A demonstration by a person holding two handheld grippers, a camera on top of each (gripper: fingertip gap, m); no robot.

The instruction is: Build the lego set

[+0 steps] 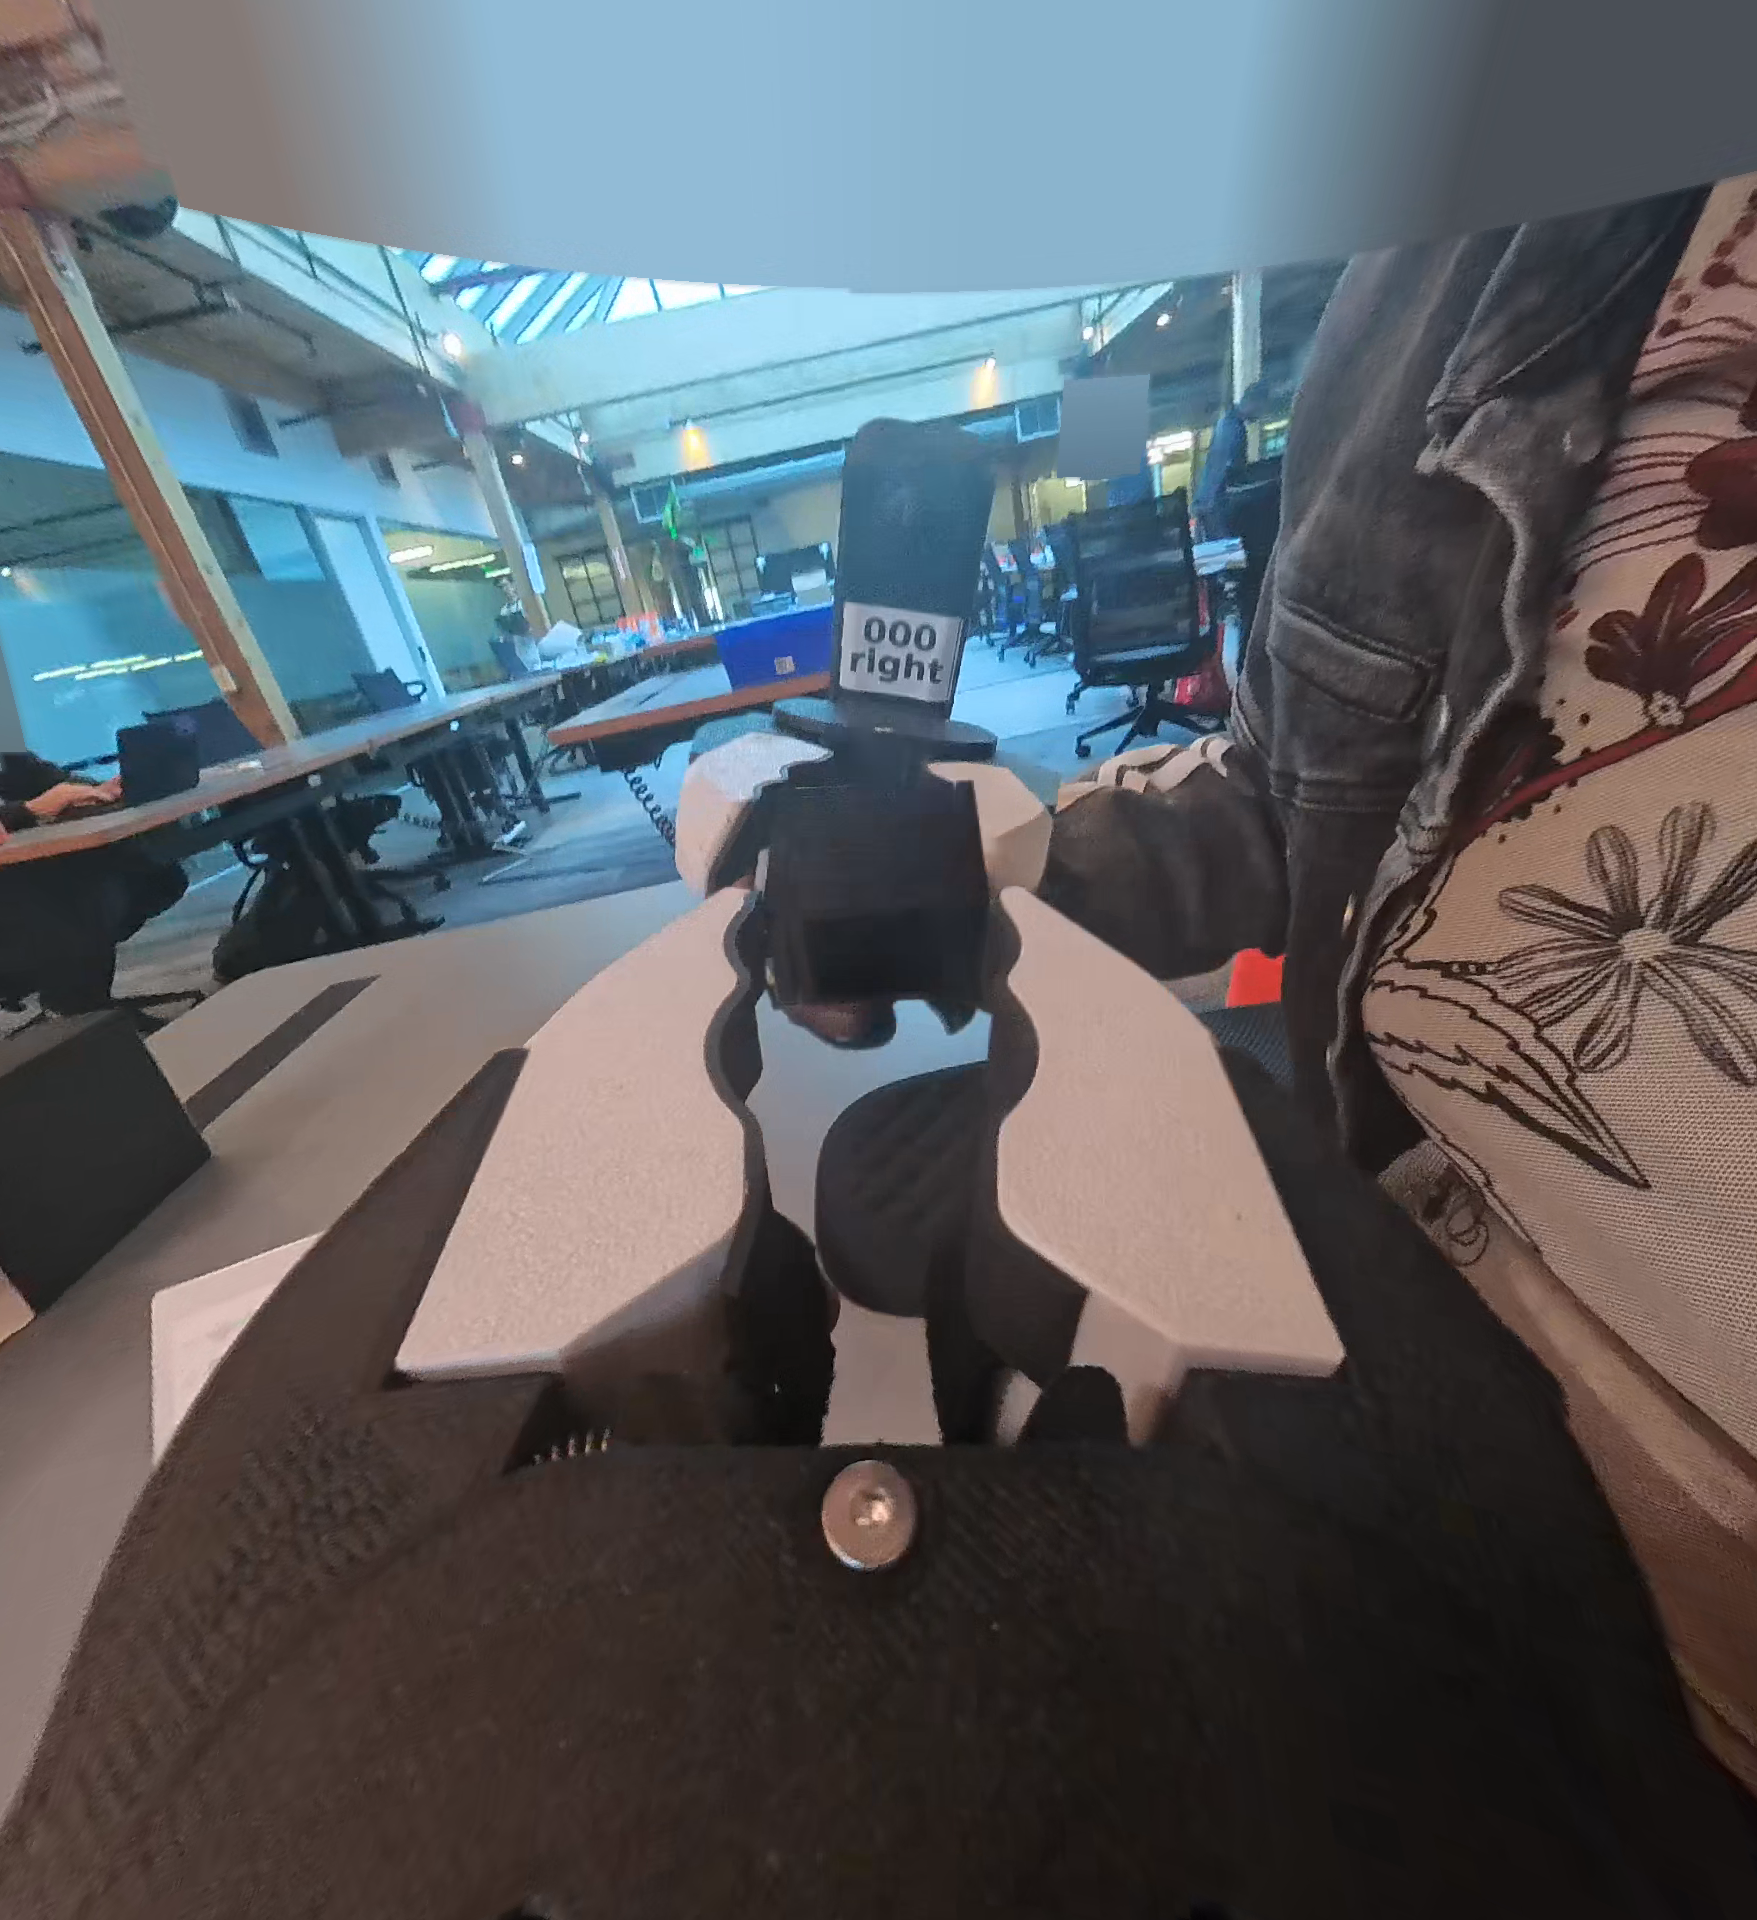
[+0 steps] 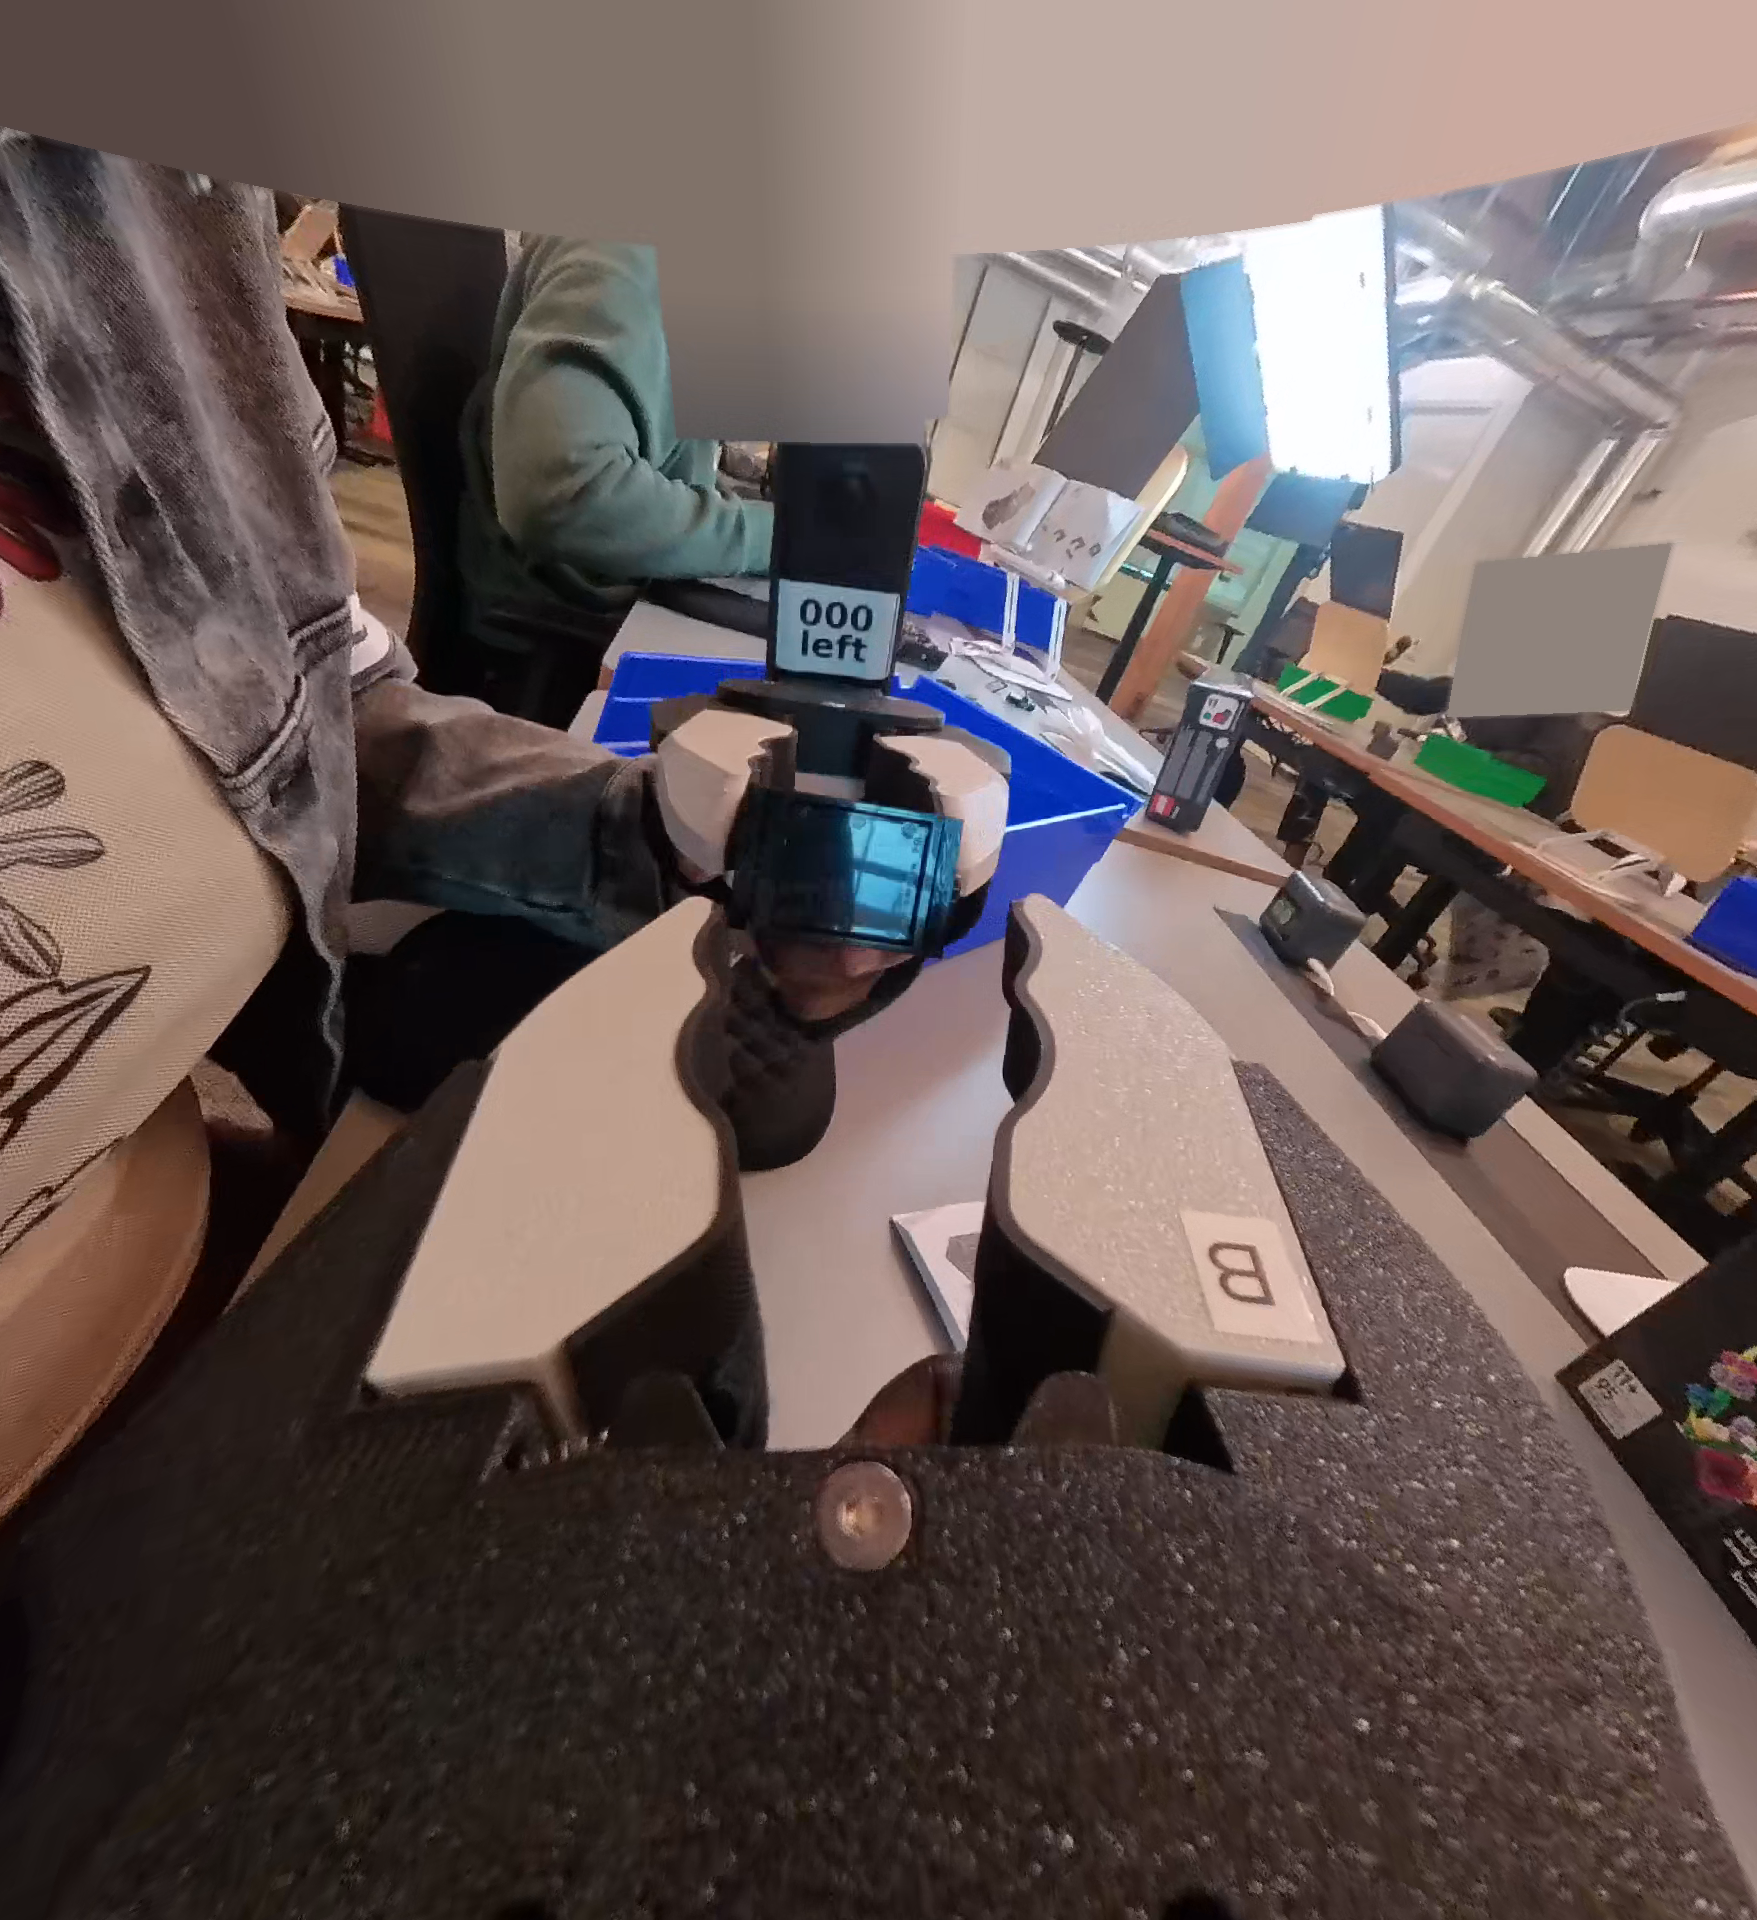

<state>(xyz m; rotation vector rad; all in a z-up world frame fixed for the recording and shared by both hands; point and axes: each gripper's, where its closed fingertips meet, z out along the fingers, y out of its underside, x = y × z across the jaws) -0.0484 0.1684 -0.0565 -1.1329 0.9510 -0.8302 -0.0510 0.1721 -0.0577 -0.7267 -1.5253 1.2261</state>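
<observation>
A cube-shaped transparent blue lego piece [image 2: 845,868] is held in the air between the two grippers, which face each other. In the left wrist view it looks dark [image 1: 874,914]. My left gripper [image 1: 874,920] is shut on it, with its tips against the piece's sides. The left gripper also shows beyond the piece in the right wrist view [image 2: 832,800]. My right gripper [image 2: 858,925] is open, and its tips stand on either side of the piece with a gap on the right. The right gripper also shows behind the piece in the left wrist view [image 1: 863,821].
The grey table [image 2: 1092,997] carries a black lego box [image 2: 1726,1455], a white booklet [image 2: 941,1278], a blue bin [image 2: 1040,800] and small dark boxes [image 2: 1450,1070]. A black box [image 1: 53,1153] stands at left. The person's torso [image 1: 1580,831] is close by. Left and right tips are no more than a few centimetres apart.
</observation>
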